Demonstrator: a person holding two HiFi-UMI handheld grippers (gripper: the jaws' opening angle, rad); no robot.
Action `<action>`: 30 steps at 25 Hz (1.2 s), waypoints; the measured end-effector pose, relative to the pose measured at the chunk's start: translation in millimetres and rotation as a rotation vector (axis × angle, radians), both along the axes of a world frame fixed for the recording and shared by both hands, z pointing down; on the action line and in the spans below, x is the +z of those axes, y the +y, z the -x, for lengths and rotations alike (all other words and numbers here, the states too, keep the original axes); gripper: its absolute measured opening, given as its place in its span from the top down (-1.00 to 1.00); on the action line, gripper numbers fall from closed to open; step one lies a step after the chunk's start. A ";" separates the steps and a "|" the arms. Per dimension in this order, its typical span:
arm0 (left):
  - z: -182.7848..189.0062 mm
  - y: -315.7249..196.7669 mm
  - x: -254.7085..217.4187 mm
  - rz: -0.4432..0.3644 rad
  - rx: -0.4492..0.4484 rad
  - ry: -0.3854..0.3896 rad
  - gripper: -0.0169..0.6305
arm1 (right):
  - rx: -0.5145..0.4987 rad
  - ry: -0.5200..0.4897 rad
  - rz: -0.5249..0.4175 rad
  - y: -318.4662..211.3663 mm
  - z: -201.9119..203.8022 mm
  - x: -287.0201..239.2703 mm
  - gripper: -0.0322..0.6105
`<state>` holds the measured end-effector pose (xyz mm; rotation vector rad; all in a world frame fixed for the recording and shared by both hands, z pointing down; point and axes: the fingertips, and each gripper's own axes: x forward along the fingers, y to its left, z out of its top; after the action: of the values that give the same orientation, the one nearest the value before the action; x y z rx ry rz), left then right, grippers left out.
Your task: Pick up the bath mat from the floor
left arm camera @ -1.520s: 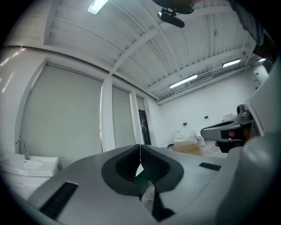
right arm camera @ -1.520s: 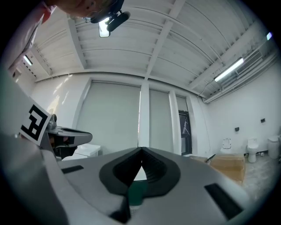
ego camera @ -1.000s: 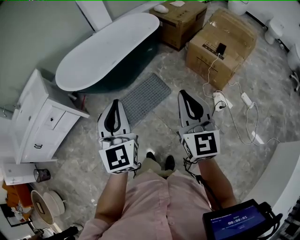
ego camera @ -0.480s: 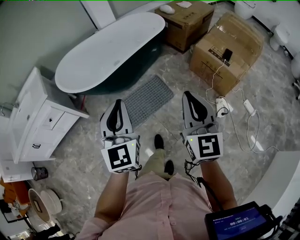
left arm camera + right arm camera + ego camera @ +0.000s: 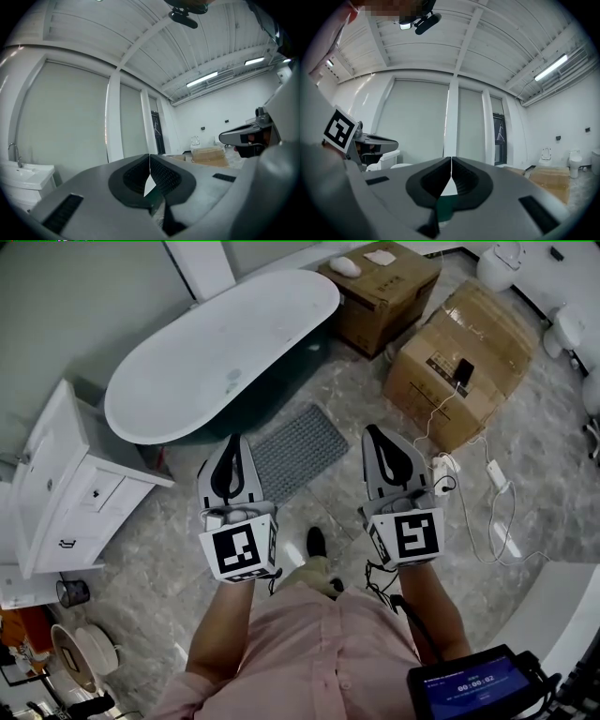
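Bath mat (image 5: 292,450): grey, flat on the floor (image 5: 169,540), just beside the bathtub (image 5: 220,352). Bathtub: white, oval. Cardboard box (image 5: 459,362): right of the bathtub. My left tool (image 5: 231,441) and right tool (image 5: 373,432): both clenched on nothing, near the bathtub, clear of the mat.

The mat (image 5: 289,451) is grey with a fine grid pattern. The floor (image 5: 169,540) is grey marble with veins. The tub (image 5: 225,352) is white inside, dark green outside. The boxes (image 5: 478,329) are brown, the shirt (image 5: 309,652) pink.
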<state>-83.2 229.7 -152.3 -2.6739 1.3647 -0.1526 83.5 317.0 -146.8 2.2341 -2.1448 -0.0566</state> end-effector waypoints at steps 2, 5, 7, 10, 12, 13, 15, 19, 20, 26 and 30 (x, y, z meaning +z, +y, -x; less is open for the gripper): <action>1.1 -12.6 -6.4 -0.012 0.003 0.004 0.87 | 0.000 0.011 -0.010 -12.0 1.4 -7.9 0.84; -9.5 -34.4 -8.6 -0.024 0.008 0.007 0.87 | 0.011 0.009 -0.025 -32.9 -10.6 -10.5 0.84; -18.6 -51.9 -2.7 -0.019 0.006 -0.001 0.87 | 0.013 0.002 -0.025 -49.6 -20.7 -4.6 0.84; -20.2 -67.5 4.5 -0.004 -0.007 -0.009 0.87 | -0.003 -0.005 -0.010 -65.4 -21.9 3.6 0.84; -15.3 -68.7 3.8 -0.001 -0.012 -0.012 0.87 | -0.011 -0.007 -0.004 -68.1 -17.0 3.0 0.84; -12.2 -68.7 2.6 0.001 -0.013 -0.014 0.87 | -0.013 -0.008 -0.004 -69.0 -14.2 1.1 0.84; -6.9 -70.0 1.5 0.007 -0.017 -0.019 0.87 | -0.017 -0.014 -0.002 -72.2 -10.0 -1.6 0.84; -47.9 -92.7 20.1 0.032 -0.048 -0.045 0.87 | -0.045 -0.039 0.016 -101.5 -54.4 18.1 0.84; -61.1 -98.7 25.5 0.036 -0.059 -0.051 0.87 | -0.055 -0.046 0.020 -109.9 -68.8 24.0 0.84; -26.5 -100.3 17.3 0.038 -0.155 -0.048 0.87 | -0.152 -0.041 0.011 -131.0 -41.8 13.4 0.84; -38.3 -115.2 20.3 0.043 -0.238 -0.057 0.87 | -0.244 -0.042 0.013 -166.8 -58.1 15.7 0.84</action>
<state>-44.9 114.5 -132.0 -2.5108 1.6753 -0.2826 141.5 150.2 -131.0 1.9717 -2.4210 -0.0034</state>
